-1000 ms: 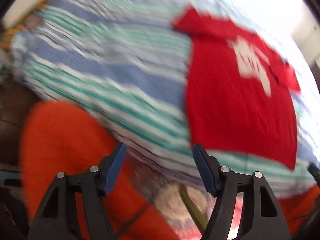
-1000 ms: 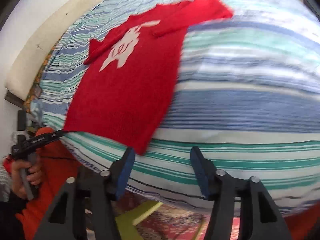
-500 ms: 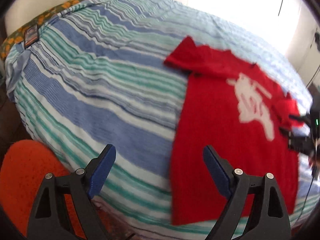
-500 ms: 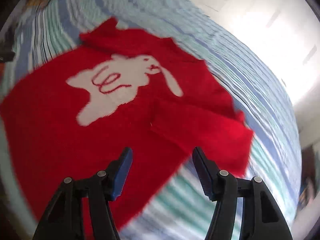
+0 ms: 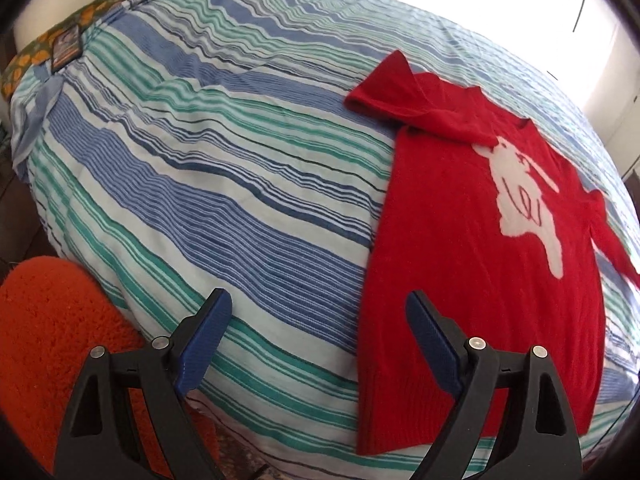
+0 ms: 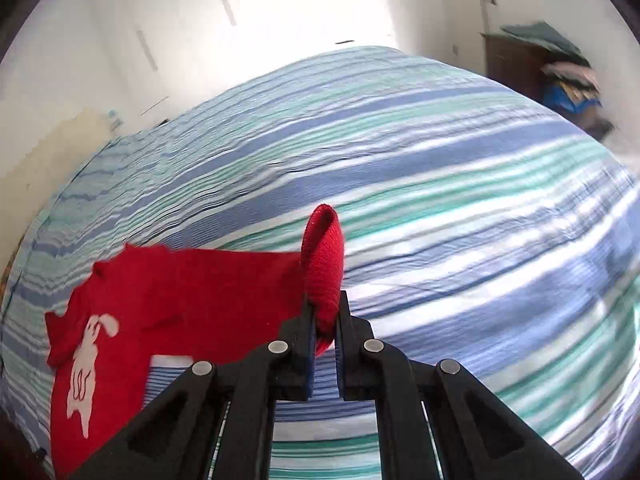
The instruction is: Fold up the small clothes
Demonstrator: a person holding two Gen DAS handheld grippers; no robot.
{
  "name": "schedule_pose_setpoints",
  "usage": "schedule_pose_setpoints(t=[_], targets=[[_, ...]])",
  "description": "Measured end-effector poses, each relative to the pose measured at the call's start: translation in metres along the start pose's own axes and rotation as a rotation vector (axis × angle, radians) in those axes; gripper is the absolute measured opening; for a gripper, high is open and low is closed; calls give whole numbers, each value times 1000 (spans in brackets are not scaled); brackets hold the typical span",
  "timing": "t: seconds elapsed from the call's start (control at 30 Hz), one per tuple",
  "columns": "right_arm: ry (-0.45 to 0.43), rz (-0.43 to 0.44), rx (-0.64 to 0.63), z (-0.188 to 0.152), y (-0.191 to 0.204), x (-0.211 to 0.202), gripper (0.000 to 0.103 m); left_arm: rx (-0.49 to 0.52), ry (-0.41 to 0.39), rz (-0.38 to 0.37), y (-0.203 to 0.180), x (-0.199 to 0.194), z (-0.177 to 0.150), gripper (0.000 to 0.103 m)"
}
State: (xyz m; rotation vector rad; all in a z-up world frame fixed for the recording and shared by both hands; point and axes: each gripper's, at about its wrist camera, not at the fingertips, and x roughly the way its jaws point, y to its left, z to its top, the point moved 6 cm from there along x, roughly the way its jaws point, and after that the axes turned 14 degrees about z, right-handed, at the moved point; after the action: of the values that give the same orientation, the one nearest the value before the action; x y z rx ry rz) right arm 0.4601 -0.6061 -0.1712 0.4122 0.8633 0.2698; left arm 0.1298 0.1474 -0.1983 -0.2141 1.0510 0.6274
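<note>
Red sweater [image 5: 460, 240] with a white bunny motif [image 5: 524, 204] lies front up on the striped bedcover [image 5: 208, 168], toward the right side in the left wrist view, hem near the bed's near edge. One sleeve [image 5: 404, 104] is folded across the chest near the neckline. Left tongs [image 5: 320, 344] stand wide, nothing between the pads; left pad over bare bedcover, right pad over the sweater's lower left edge, not gripping it. Right tongs [image 6: 325, 328] are narrow, clamped on the cuff of the other sleeve [image 6: 324, 264]; the cuff loops up above the pads and the sleeve runs back to the sweater body at lower left in the right wrist view. That view is motion-blurred. An orange fuzzy rug [image 5: 52, 332] sits below the bed edge at lower left. A dark cabinet [image 6: 516, 68] with stacked fabric on top stands beyond the bed. No containers visible.
</note>
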Motion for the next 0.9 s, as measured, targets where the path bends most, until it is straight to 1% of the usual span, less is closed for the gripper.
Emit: schedule_pose_setpoints(t=[0.03, 0.1, 0.2, 0.27, 0.37, 0.4, 0.5, 0.57, 0.6, 0.63, 0.67, 0.7, 0.73, 0.77, 0.8, 0.83, 0.87, 0.9], targets=[[8, 9, 44, -1, -19, -2, 7, 6, 3, 3, -2, 0, -1, 90], [21, 20, 111, -6, -41, -1, 7, 14, -4, 2, -4, -2, -2, 90], [5, 16, 166, -12, -55, -1, 7, 37, -15, 7, -6, -6, -4, 90], [11, -25, 162, -16, -57, -3, 7, 46, -14, 9, -5, -7, -7, 90], [65, -131, 130, -29, -63, 6, 6, 54, 1, 8, -4, -6, -9, 90], [76, -153, 128, -32, -66, 8, 6, 57, 6, 9, -4, -5, -10, 90], [76, -177, 144, -38, -70, 9, 5, 80, 11, 8, -4, -8, -8, 90], [73, -197, 144, -38, -69, 10, 5, 123, -3, 1, -7, -15, 0, 90], [85, -184, 126, -36, -67, 12, 8, 145, -20, -11, -9, -21, 7, 90], [84, -178, 121, -34, -64, 12, 20, 177, -56, -34, -13, -30, 22, 90], [83, -177, 122, -34, -60, 9, 29, 198, -88, -47, -17, -38, 34, 90], [82, -170, 123, -34, -56, 3, 59, 219, -131, -63, -22, -46, 52, 90], [75, -182, 113, -36, -53, -8, 82, 232, -166, -77, -28, -53, 67, 91], [60, -221, 96, -37, -50, -18, 85, 248, -208, -101, -38, -60, 87, 91], [46, -247, 84, -39, -46, -27, 85, 259, -233, -122, -48, -63, 104, 93], [32, -243, 79, -43, -45, -39, 85, 274, -241, -151, -62, -62, 123, 97], [16, -209, 82, -49, -38, -51, 85, 320, -240, -219, -82, -56, 139, 97], [6, -172, 83, -55, -27, -60, 85, 360, -199, -279, -104, -43, 154, 97]])
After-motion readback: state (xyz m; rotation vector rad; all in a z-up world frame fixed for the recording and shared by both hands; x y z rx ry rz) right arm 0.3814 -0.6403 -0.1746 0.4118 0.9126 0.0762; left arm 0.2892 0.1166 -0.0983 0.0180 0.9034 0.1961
